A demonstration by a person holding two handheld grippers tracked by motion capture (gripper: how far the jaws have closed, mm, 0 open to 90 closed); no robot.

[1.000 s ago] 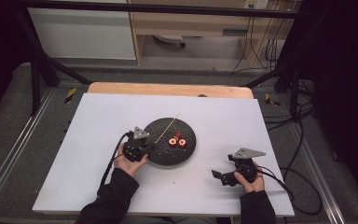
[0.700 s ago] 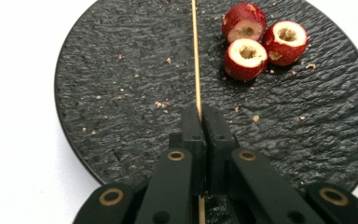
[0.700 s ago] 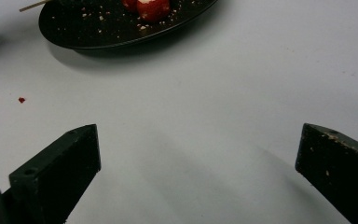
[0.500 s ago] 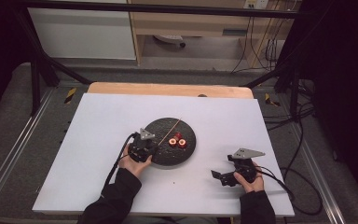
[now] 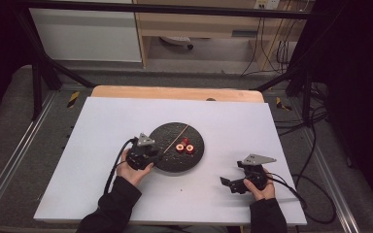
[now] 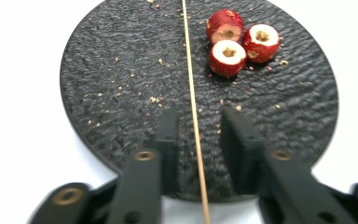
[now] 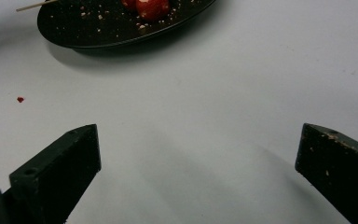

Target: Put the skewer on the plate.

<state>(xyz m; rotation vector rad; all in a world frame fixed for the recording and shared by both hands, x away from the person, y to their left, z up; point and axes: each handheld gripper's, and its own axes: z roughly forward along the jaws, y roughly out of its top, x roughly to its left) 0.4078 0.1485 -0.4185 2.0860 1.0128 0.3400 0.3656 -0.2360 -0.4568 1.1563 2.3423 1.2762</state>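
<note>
A black round plate point(image 5: 167, 136) sits mid-table with a thin wooden skewer point(image 5: 175, 138) lying across it and three red cored fruits point(image 5: 184, 146) to the right of the skewer. My left gripper point(image 5: 158, 154) reaches over the plate's left edge. Its jaws have just been opening. In the left gripper view the skewer point(image 6: 189, 70) runs between the parted jaws of the left gripper point(image 6: 198, 121) without touching either pad, and the fruits point(image 6: 240, 39) lie farther off. My right gripper point(image 5: 232, 174) rests wide open on the white table, nothing between its jaws.
Crumbs are scattered over the plate point(image 6: 121, 70). A small red crumb point(image 7: 20, 99) lies on the white tabletop in front of the plate point(image 7: 88, 28). Beyond the table's far wooden edge point(image 5: 175, 92) are cabinets and cables.
The left hand has shifted slightly at the plate's left edge, and the skewer now lies flatter across the plate. The right hand has kept still.
</note>
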